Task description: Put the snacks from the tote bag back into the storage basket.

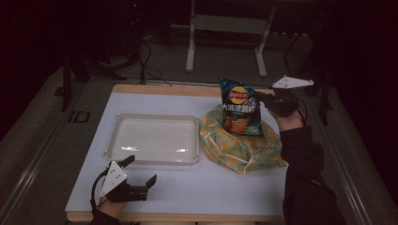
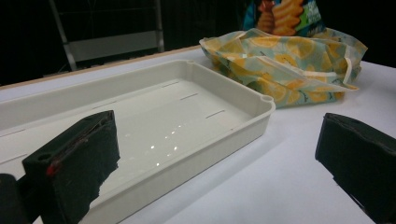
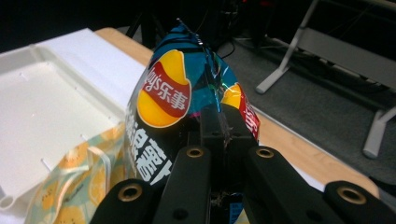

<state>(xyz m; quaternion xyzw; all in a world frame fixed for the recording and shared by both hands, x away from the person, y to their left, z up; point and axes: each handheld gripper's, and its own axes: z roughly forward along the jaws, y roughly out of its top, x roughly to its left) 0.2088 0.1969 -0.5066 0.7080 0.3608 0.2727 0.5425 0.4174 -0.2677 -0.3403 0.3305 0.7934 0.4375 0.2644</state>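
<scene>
While right tool [image 1: 262, 97] is pinching chip bag [image 1: 240, 107] by its side edge, bag is hanging upright above yellow cloth bag [image 1: 241, 143], lower end reaching into it, at desk's [image 1: 187, 183] right side in high view. Left tool [image 1: 141, 171] is lying near front edge, jaws spread, just before white tray [image 1: 152, 139].

Left gripper view: spread jaws framing tray [image 2: 187, 107] corner, nothing between; cloth bag [image 2: 285, 70] sitting beyond tray, chip bag [image 2: 280, 16] rising out of it.

Right gripper view: jaws pressing together on chip bag's [image 3: 163, 93] seam; cloth bag [image 3: 79, 182] sitting below left, tray [image 3: 46, 107] beyond it.
</scene>
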